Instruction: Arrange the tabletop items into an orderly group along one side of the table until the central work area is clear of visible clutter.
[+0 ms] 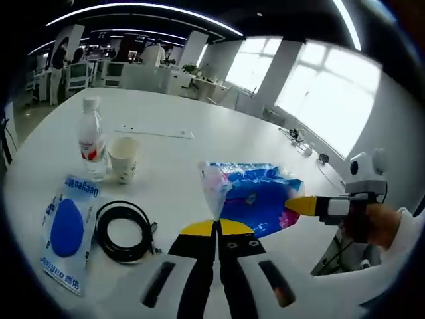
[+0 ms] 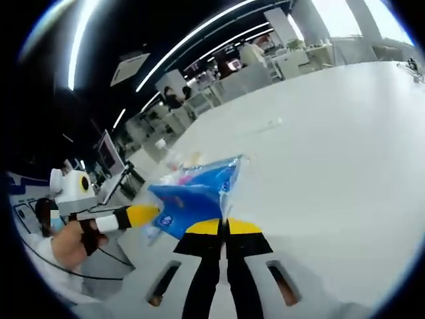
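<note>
My left claw (image 1: 216, 228) has its jaws pressed together on one edge of the blue plastic bag (image 1: 255, 196), and my right claw (image 2: 224, 226) is likewise clamped on the opposite edge, so the bag hangs stretched between the two, lifted just above the worktop (image 1: 219, 149). That worktop is broad and white, in an open office with strip lights overhead and bright windows (image 1: 332, 100) to one side. Well away from my left claw stand a water bottle (image 1: 91, 139) and a paper cup (image 1: 123, 158), close together; I cannot tell their contents. Nearer lie a coiled black cable (image 1: 123, 229) and a blue-and-white packet (image 1: 66, 229).
</note>
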A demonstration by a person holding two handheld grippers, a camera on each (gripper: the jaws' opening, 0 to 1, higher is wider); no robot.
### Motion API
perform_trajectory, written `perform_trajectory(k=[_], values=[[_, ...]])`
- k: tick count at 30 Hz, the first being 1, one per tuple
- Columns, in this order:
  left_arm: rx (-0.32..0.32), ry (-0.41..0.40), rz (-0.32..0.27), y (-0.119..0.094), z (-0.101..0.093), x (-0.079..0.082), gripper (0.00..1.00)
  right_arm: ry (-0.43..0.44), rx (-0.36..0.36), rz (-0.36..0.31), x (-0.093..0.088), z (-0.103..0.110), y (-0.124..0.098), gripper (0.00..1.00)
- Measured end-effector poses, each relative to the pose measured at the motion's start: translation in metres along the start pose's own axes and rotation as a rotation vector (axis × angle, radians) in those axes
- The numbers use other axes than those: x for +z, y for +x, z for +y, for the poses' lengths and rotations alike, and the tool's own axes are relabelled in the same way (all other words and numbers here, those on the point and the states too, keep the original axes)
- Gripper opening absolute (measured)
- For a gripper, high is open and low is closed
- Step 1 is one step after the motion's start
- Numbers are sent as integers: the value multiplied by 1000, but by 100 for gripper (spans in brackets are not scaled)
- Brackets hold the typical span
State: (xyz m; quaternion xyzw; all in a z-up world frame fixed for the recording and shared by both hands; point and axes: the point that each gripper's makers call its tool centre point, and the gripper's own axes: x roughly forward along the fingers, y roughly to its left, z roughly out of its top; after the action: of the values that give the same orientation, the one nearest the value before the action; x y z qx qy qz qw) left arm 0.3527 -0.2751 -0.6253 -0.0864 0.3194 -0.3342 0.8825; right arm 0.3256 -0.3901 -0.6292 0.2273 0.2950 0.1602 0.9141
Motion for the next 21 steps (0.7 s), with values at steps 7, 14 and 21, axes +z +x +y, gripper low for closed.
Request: perform_trajectory(k=[7,14,21], values=[[-23,80,35,53,-51,2,0,15,-44,-9,32,-62,-19,0],[-82,143,95,76,-70,1,0,63,-43,-20,44,-94,-24,0],[-108,194,132,106,-49,25,0,53,-54,-46,65,-104,5,0]])
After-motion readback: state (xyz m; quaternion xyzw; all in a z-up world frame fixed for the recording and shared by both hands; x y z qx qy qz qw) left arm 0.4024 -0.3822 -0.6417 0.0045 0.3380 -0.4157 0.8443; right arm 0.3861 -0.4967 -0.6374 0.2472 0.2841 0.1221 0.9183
